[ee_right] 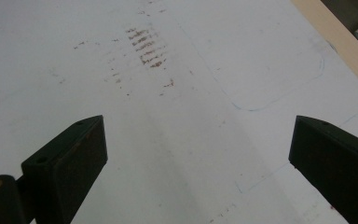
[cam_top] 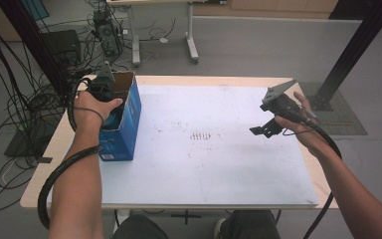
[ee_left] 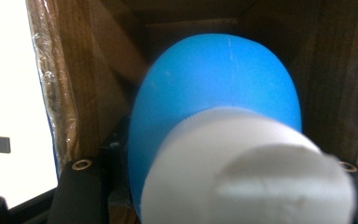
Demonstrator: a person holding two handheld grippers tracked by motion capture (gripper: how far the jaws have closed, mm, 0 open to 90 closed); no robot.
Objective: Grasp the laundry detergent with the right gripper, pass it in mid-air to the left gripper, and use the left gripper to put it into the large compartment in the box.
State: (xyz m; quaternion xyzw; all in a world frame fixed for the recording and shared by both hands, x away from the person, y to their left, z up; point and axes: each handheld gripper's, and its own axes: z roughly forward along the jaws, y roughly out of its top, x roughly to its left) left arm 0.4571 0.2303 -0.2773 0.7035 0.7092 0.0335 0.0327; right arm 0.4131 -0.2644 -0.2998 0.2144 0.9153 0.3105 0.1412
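At about nine o'clock on the bench, the left claw is sunk in the open top of the blue box, clamped on a blue bulb with a white neck that hangs inside the cardboard walls. At three o'clock the right claw hovers over the bare white sheet, jaws spread wide and empty. I'd judge the job half done: bulb gripped, not yet out or dropped.

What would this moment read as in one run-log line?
left gripper: shut on blue-and-white object, inside blue box | right gripper: jaws open, empty, above white mat
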